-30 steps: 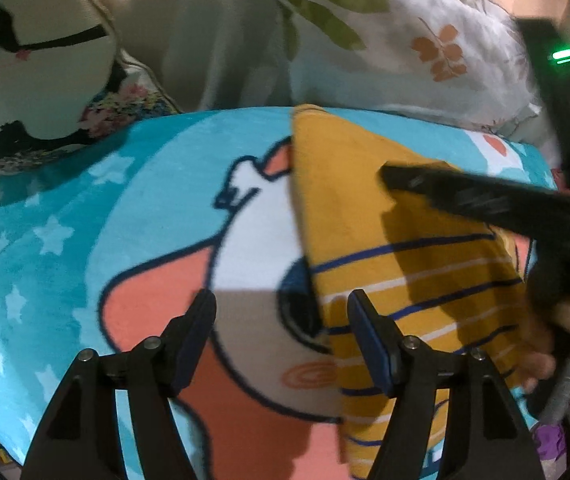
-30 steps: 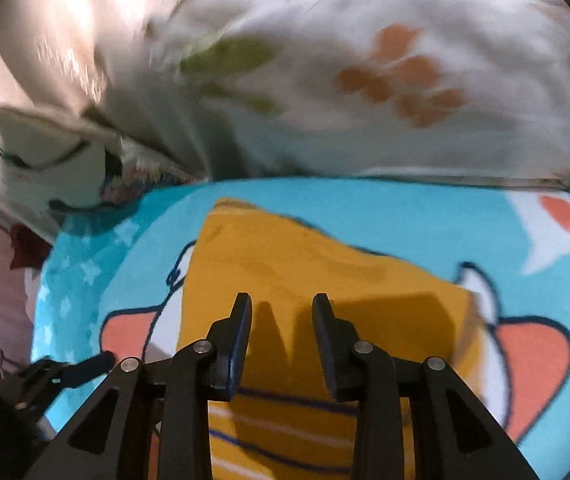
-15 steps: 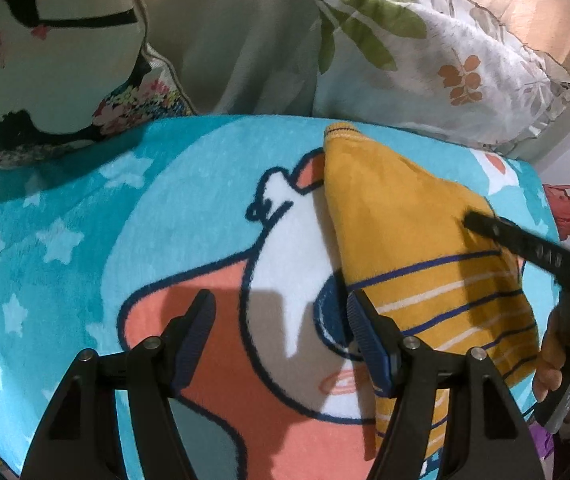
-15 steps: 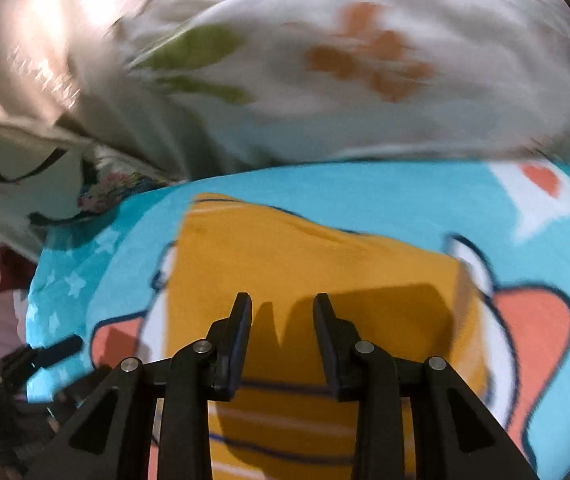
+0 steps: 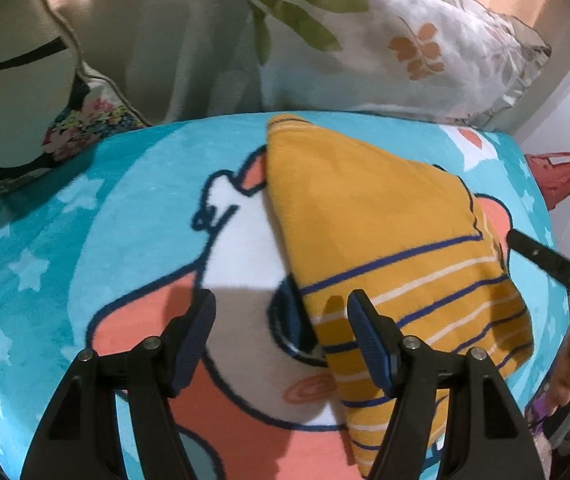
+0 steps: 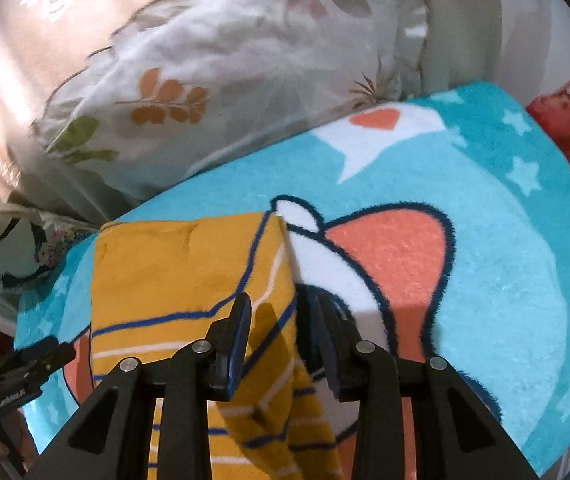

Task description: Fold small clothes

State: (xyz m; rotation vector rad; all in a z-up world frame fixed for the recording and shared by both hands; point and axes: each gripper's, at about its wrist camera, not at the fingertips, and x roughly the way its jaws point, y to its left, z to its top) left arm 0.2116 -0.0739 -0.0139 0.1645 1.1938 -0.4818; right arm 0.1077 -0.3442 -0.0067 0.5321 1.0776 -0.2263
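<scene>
A folded yellow striped cloth [image 5: 385, 248] lies on a blue cartoon blanket [image 5: 133, 200]. The left gripper [image 5: 281, 336] hangs with jaws apart, holding nothing. The right gripper [image 6: 281, 332] stands over the cloth's edge, jaws released.

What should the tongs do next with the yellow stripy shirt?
Probably the right tongs should close on the mustard-yellow striped knit shirt: its right edge lies in their gap, not yet pinched. Then they could fold it across. The left tongs hang open over the turquoise cartoon fleece blanket.
</scene>
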